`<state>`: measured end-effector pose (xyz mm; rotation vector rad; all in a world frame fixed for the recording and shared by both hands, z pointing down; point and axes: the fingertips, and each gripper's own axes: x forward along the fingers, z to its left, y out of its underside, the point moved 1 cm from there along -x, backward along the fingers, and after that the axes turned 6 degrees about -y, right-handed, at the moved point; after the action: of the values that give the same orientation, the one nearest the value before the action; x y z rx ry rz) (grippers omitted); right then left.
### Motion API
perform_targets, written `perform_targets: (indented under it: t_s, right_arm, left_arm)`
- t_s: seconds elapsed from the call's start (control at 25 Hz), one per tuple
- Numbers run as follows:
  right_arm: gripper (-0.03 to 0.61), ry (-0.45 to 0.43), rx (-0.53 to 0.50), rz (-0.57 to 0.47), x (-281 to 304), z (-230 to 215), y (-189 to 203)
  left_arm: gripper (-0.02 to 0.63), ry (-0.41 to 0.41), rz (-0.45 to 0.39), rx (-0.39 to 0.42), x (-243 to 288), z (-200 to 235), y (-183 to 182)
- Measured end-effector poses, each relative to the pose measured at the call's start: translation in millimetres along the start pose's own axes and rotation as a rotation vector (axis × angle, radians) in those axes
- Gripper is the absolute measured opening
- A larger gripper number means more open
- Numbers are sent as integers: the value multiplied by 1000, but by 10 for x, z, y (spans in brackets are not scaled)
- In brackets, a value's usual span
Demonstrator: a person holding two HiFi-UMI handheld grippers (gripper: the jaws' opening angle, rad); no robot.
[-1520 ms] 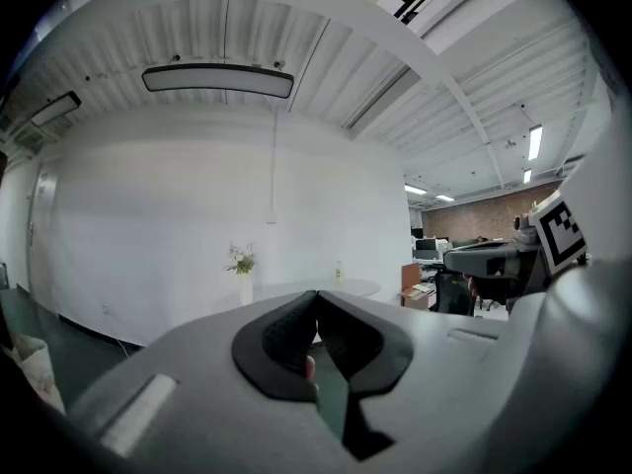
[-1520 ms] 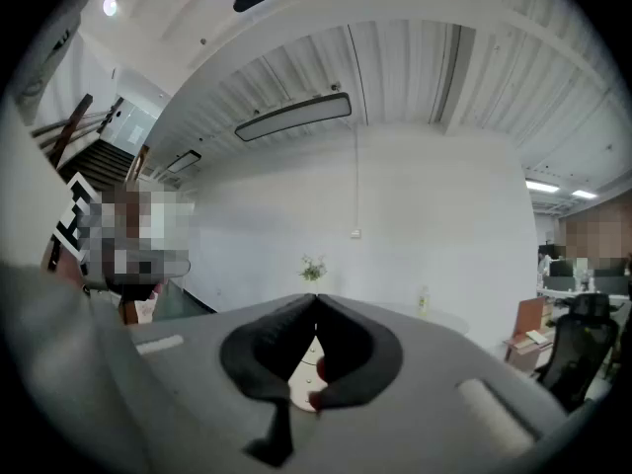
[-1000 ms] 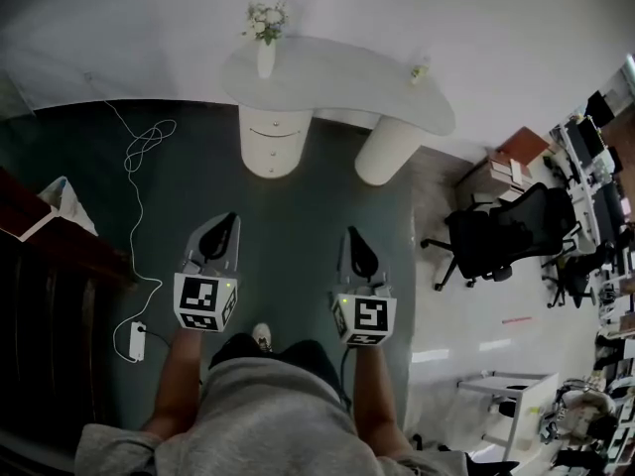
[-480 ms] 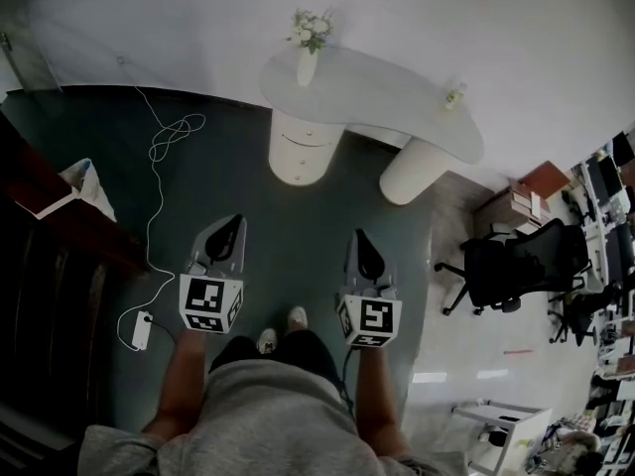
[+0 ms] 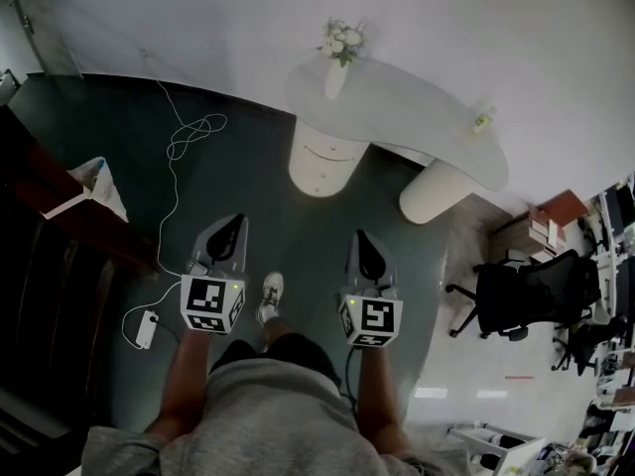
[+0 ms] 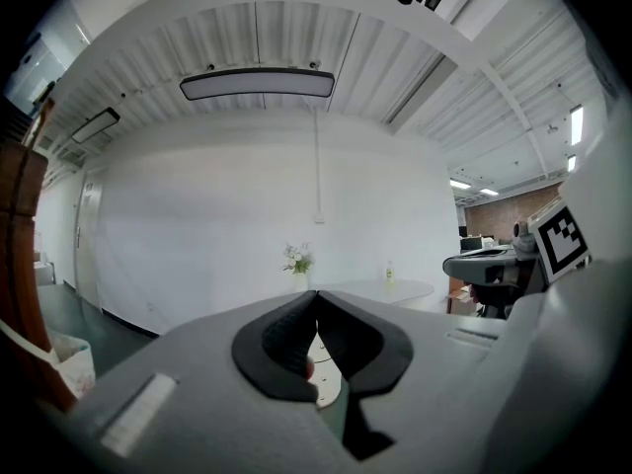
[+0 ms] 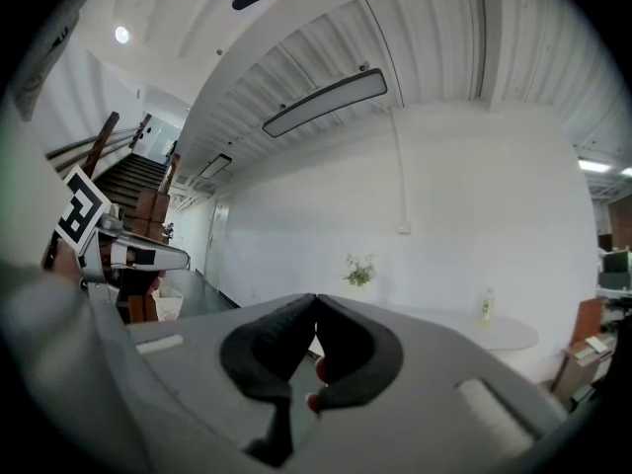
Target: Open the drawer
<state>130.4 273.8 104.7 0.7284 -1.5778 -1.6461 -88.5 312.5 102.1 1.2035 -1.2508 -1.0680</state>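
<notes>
The left tool (image 5: 229, 224) and the right tool (image 5: 359, 238) are held side by side at waist height, both pointing toward the bench (image 5: 427, 107) across a stretch of dark floor (image 5: 248, 181). In each gripper view the two black pads meet at their tips: both tools are fully closed and hold nothing. The drawer (image 5: 323, 151) is set in a round white pedestal (image 5: 319, 167) under the left end of the bench, directly below a vase of flowers (image 5: 338, 62) that stands near the left edge of the bench top. The drawer front lies flush with the pedestal wall, with a second front just below it. Both tools are well apart from the pedestal. A second, plain pedestal (image 5: 438, 192) supports the right end of the bench, and a small bottle (image 5: 483, 119) stands near the right edge. A white cable (image 5: 184, 142) runs over the floor to a power strip (image 5: 146, 328) left of the left tool. An office chair (image 5: 524, 292) stands to the right.
</notes>
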Motion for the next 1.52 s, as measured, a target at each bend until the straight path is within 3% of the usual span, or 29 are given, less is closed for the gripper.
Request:
perform_targets:
  t_s: [0.4, 0.72, 1.52]
  right_arm:
    - [5, 57, 28, 32, 1115, -467, 108]
    - [3, 104, 59, 81, 1860, -888, 270]
    - [3, 203, 143, 144, 2645, -1435, 797]
  left_arm:
    - [11, 66, 16, 3, 1289, 337, -29]
    - [11, 144, 44, 2, 2271, 336, 26]
    - [11, 250, 145, 34, 3403, 257, 461]
